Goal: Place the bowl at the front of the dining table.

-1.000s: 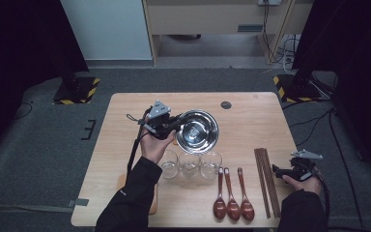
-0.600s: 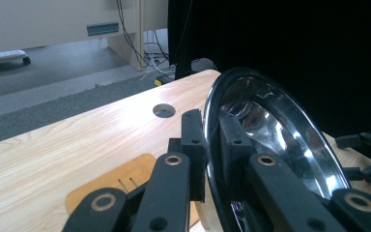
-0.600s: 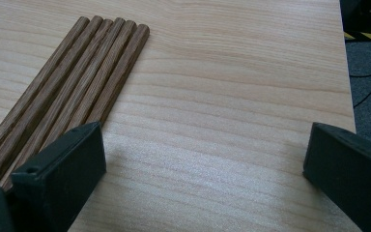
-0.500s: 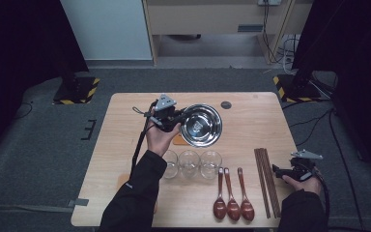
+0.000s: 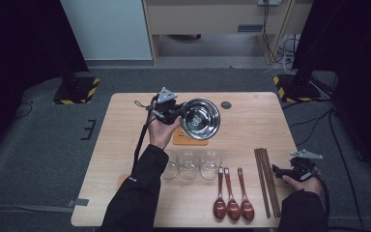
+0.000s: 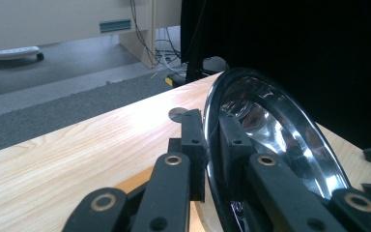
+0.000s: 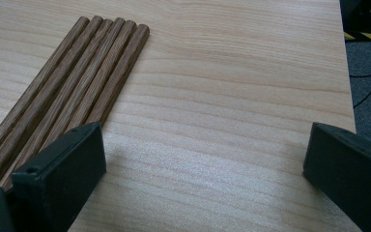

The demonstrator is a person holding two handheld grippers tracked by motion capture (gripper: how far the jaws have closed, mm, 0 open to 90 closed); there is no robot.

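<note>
Glossy metal bowl [image 5: 200, 119] (matt wooden table [image 5: 125, 125])

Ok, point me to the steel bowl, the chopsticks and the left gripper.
steel bowl [image 5: 200, 118]: high view, on its shiny inside.
chopsticks [image 5: 266, 180]: high view, middle of the bundle.
left gripper [image 6: 211, 145]: left gripper view, between its jaws, clamped on the bowl's rim.

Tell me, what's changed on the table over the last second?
The left gripper, clamped on the steel bowl's rim, carried it away from the person, above the orange mat. The right gripper, glasses, spoons and chopsticks stayed put.
</note>
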